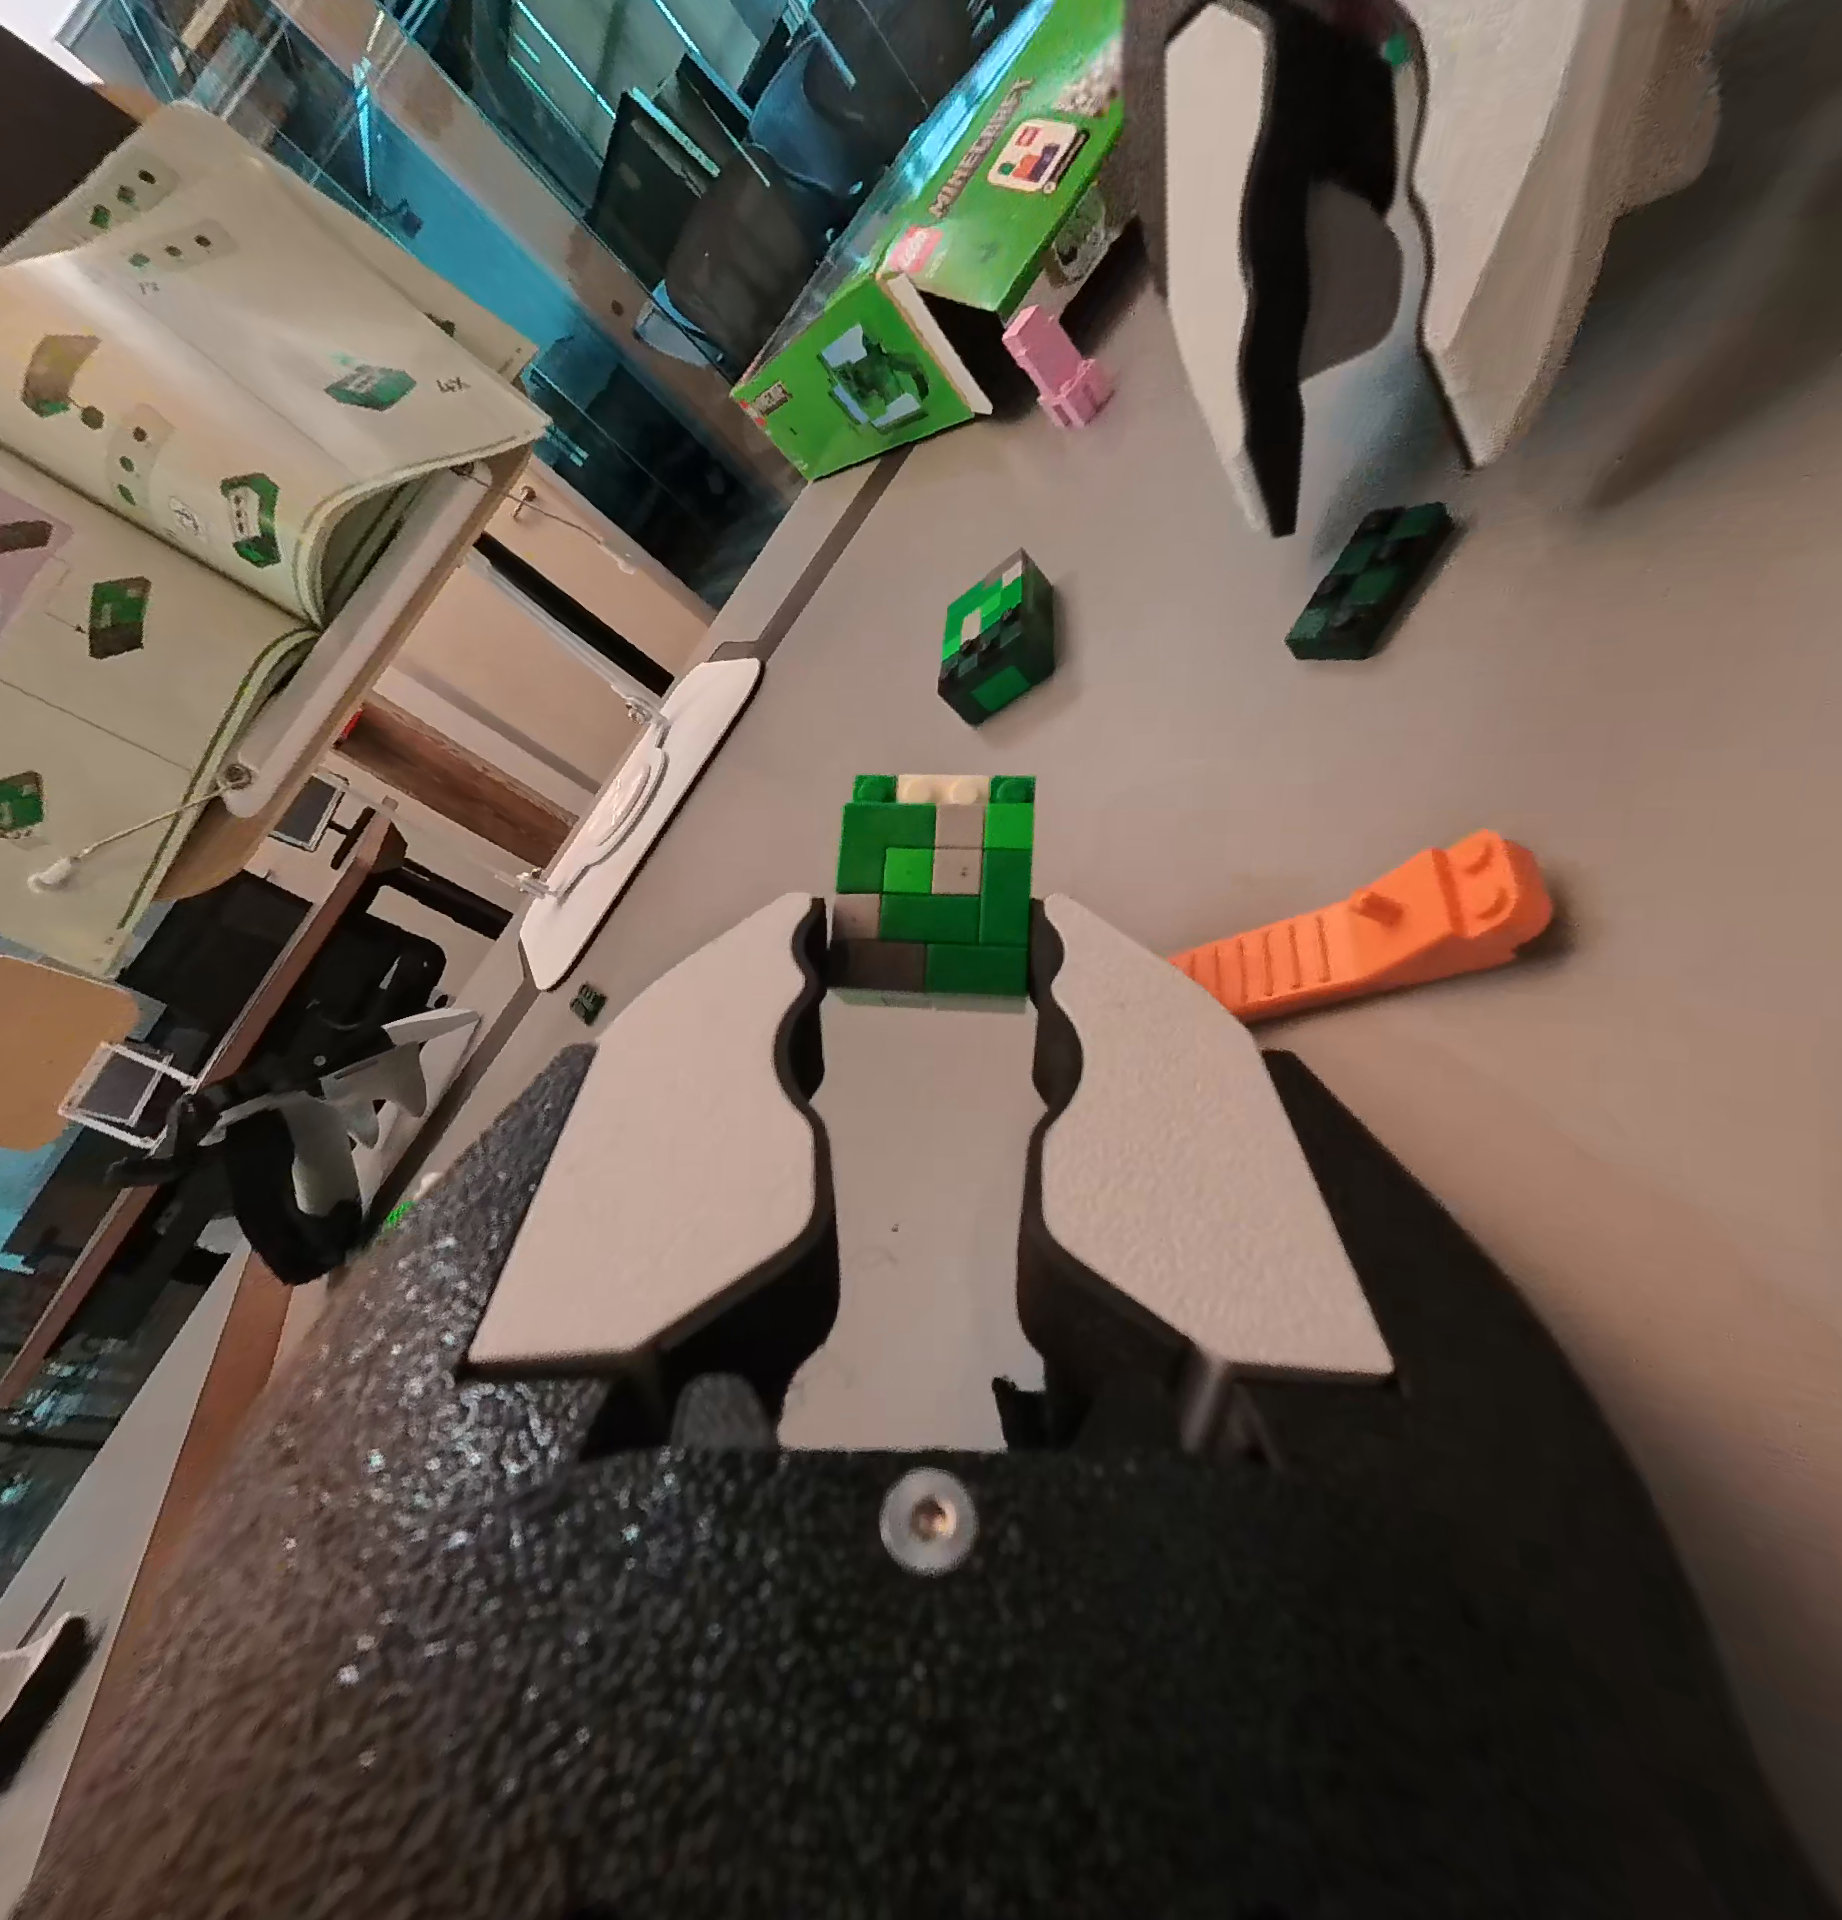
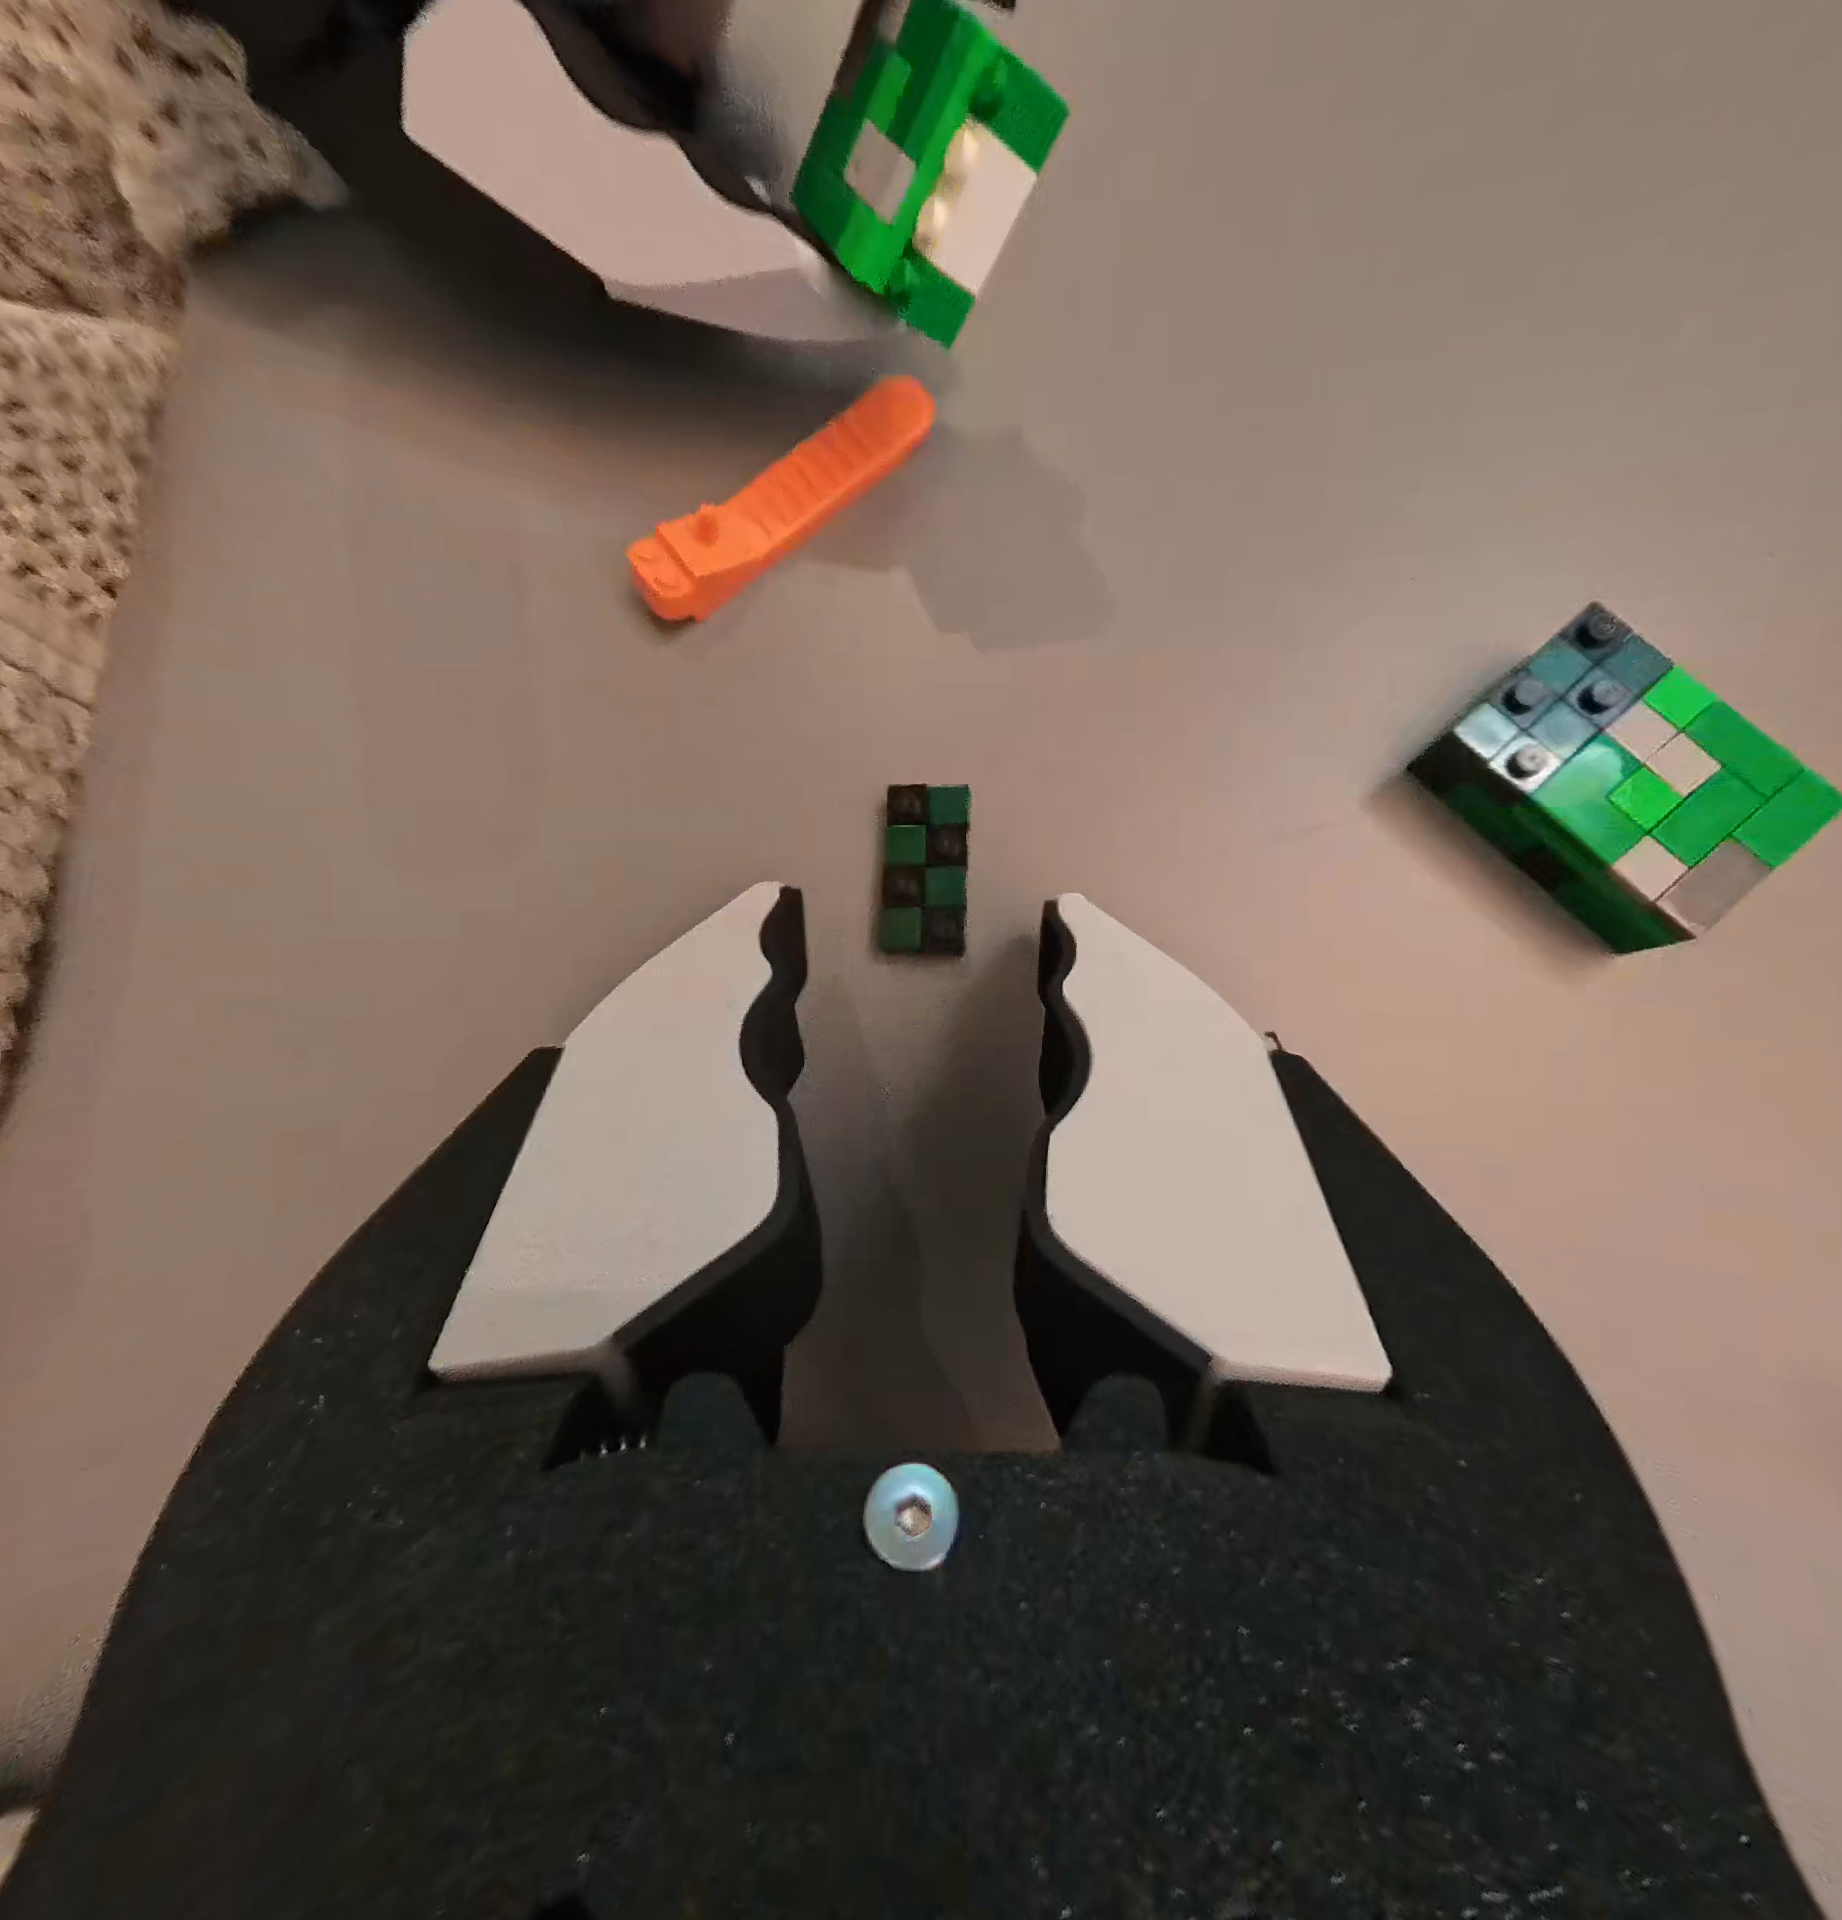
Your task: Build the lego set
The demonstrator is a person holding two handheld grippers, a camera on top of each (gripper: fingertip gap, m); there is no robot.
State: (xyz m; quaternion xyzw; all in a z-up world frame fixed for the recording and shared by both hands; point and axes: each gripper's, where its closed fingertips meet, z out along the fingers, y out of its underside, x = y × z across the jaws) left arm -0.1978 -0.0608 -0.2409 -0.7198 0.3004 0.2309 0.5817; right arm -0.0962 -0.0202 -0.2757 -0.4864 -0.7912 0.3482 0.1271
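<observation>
The left tool pinches a green block stack, lifted off the grey counter above the orange brick separator. The right tool is spread, hovering just short of a dark green plate lying flat; a green cube sits well apart.

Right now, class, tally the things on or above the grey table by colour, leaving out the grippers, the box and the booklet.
Green builds: 3 (block held in the left hand-held gripper, cube, flat plate)
Orange: 1 (brick separator)
Pink: 1 (small figure)
Total: 5
</observation>
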